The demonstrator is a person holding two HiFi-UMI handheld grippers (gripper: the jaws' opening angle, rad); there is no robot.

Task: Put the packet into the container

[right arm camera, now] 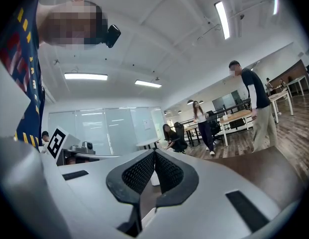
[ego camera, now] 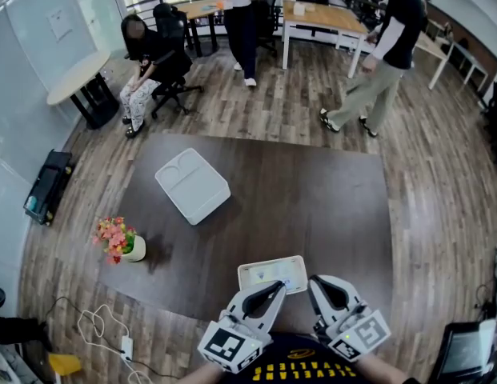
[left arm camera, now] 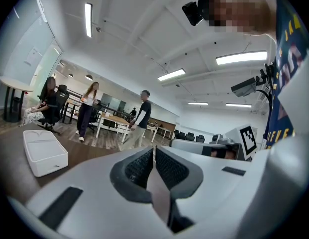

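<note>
A flat pale packet lies on the dark brown table near its front edge. The white container sits farther back and to the left, and it also shows low at the left as the white container in the left gripper view. My left gripper is shut and empty, its tip at the packet's near edge. My right gripper is shut and empty, just right of the packet. In the gripper views the left gripper and the right gripper show pads pressed together with nothing between them.
A small white pot of pink and orange flowers stands at the table's left front corner. Two people walk on the wooden floor beyond the table and one sits on a chair at the back left. Cables lie on the floor at the lower left.
</note>
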